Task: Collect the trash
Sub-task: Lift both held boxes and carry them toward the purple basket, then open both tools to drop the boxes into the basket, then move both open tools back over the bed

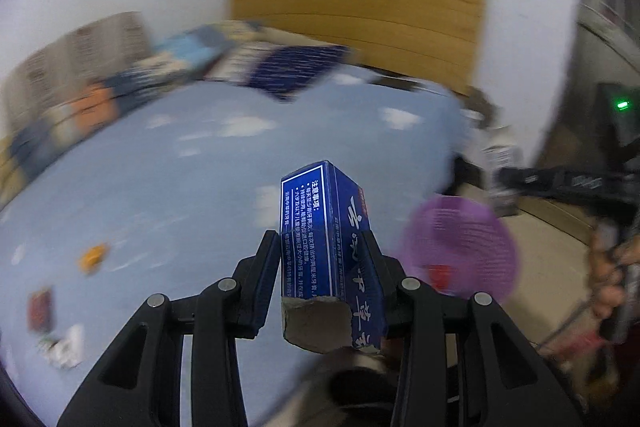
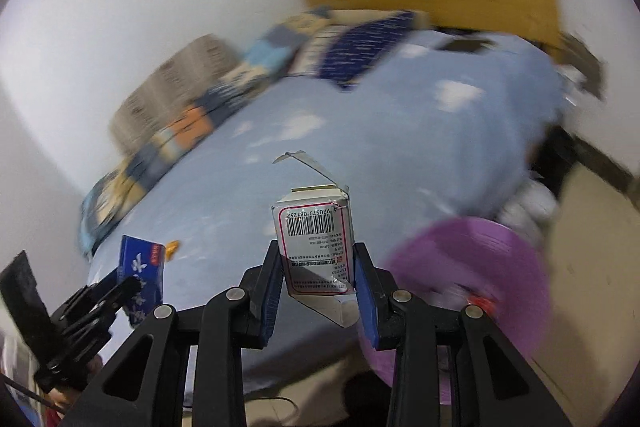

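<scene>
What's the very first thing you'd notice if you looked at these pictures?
The blue box pinched upright in the left tongs, and the white barcode box with its torn top, pinched in the right tongs. Both hang over a sky-blue bed with white clouds. A purple basket sits on the floor beside the bed.

Home bedroom: blue-sheeted bed (image 1: 200, 163), wooden headboard (image 1: 360, 23), patchwork quilt (image 2: 192, 123).
</scene>
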Available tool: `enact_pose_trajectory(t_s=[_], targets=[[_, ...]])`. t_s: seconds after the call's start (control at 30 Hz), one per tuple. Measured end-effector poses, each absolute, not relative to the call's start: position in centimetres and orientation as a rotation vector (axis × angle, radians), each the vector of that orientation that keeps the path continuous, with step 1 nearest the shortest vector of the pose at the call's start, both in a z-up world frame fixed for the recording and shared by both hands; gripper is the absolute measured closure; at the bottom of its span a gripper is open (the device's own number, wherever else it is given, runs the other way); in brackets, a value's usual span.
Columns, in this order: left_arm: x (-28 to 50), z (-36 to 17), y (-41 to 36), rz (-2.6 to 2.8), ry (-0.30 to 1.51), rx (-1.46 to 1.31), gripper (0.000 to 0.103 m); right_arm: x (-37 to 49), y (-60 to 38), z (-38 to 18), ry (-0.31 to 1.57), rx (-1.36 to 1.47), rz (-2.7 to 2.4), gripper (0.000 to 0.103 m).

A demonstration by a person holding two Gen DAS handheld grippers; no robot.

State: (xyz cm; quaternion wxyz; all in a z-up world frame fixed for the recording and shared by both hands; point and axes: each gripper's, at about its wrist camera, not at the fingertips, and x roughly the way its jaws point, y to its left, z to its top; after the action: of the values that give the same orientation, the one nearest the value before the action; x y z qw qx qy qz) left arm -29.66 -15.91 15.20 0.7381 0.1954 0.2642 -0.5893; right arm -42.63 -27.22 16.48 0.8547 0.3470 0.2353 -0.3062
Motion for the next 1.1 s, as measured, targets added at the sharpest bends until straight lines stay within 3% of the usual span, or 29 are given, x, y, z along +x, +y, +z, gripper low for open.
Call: enact_pose_trajectory(t_s=[0.37,0.43,0.5,0.83,1.1], targets=[[-37.7,12.7,-27.9,-1.553,0.686,0.584,0.059,-50.6,-32.3,12.7,0.437,0.896,-0.753,0.065],[-37.8,12.3,-28.4,-1.534,0.697,0.594,0.053,-50.9,-32.9,11.9,0.446,0.919,-0.756,0.056],[-37.8,12.2,-28.5,-1.526,0.707,0.584,0.053,-51.2,-33.3,11.4,0.444,0.937,-0.767,0.054],[-32.0,12.5,-20.2,-1.35,0.702,0.49,0.045,-48.7,-32.0,12.2,0.464,0.891,-0.711,0.054],[-23.9,12.0,-10.0,-1.091,0.767,0.372,0.045,-37.9,-27.1,14.8,0.558,0.756,-0.494,0.054]])
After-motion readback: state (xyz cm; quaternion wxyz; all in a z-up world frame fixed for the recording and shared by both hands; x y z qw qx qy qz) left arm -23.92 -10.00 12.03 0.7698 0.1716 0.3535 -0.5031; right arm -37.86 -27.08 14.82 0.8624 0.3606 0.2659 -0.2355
